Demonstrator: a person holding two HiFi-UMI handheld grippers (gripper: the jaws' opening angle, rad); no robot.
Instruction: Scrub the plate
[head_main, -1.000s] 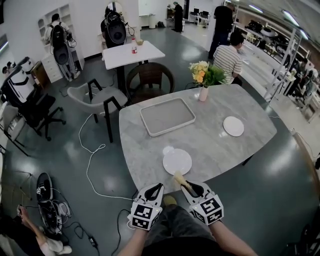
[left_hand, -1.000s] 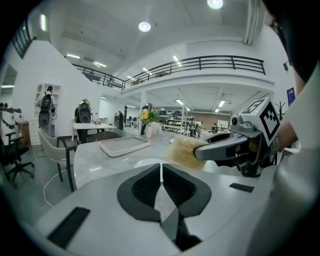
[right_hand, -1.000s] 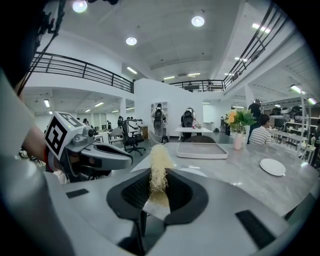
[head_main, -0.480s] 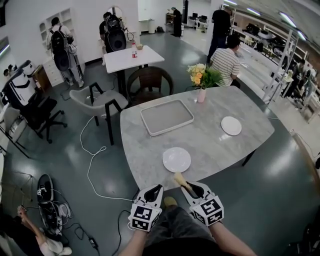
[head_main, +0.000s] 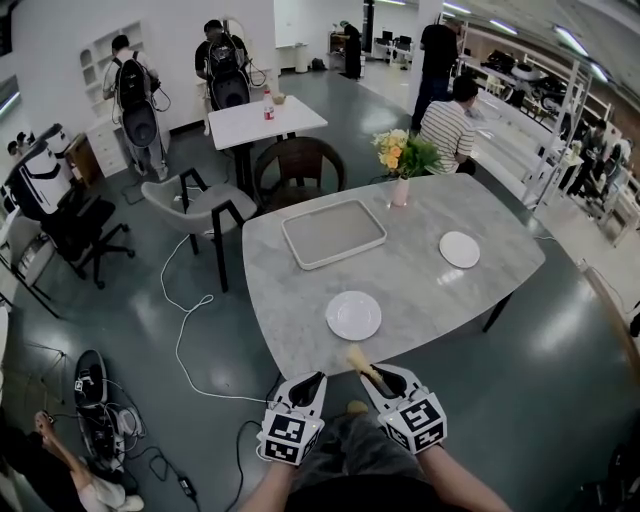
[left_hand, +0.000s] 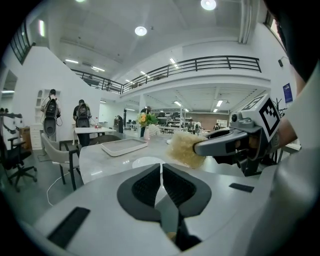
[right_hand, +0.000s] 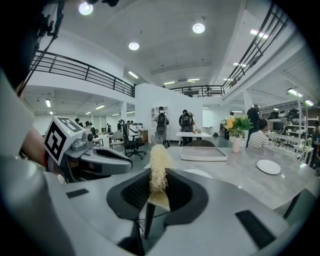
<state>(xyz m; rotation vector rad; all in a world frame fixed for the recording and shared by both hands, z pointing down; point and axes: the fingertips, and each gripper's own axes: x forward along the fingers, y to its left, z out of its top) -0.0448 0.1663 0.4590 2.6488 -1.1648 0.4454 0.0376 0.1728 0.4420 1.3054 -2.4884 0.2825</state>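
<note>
A white plate (head_main: 353, 315) lies near the front edge of the marble table (head_main: 420, 280); it shows low in the left gripper view (left_hand: 145, 161) too. A second white plate (head_main: 459, 249) lies at the table's right side. My right gripper (head_main: 358, 360) is shut on a yellow loofah scrubber (right_hand: 158, 167), held just in front of the table's near edge. The scrubber also shows in the left gripper view (left_hand: 184, 148). My left gripper (head_main: 313, 380) is shut with nothing in it, below the table edge and apart from the plate.
A grey tray (head_main: 333, 232) lies at the back left of the table and a vase of flowers (head_main: 402, 160) stands at the back. A seated person (head_main: 447, 122) is behind the table. Chairs (head_main: 205, 205), a white cable (head_main: 185, 320) and a second table (head_main: 262, 112) stand to the left.
The view has shifted slightly, so the table and plate sit a little higher in the frame. Both grippers keep their places and the scrubber stays held.
</note>
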